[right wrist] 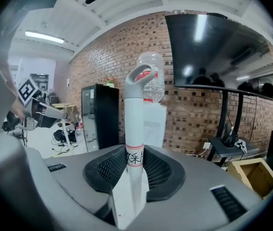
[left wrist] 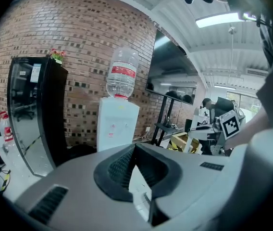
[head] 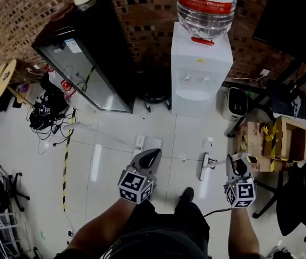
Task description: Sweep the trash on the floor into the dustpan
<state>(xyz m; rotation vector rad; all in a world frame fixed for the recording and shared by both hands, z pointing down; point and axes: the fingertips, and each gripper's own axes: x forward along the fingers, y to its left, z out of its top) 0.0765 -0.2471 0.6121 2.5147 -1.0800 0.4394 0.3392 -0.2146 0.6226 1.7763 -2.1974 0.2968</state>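
Note:
My right gripper [head: 238, 167] is shut on the upright white broom handle [right wrist: 135, 129], which ends in a grey loop at the top. The white broom head [head: 204, 167] rests on the floor tiles left of that gripper. Two small white scraps of trash [head: 209, 141] [head: 183, 157] lie just beyond it. A flat white piece that looks like the dustpan [head: 139, 143] lies on the floor ahead of my left gripper [head: 150, 157]. In the left gripper view the left gripper [left wrist: 136, 150] has its jaws together with nothing between them.
A water dispenser [head: 201, 69] and a black glass-door fridge [head: 85, 58] stand against the brick wall. Cardboard boxes [head: 274, 139] and an office chair [head: 298, 198] crowd the right. Tangled cables [head: 48, 112] and yellow-black tape [head: 65, 161] lie at the left. The person's shoe [head: 185, 195] is between the grippers.

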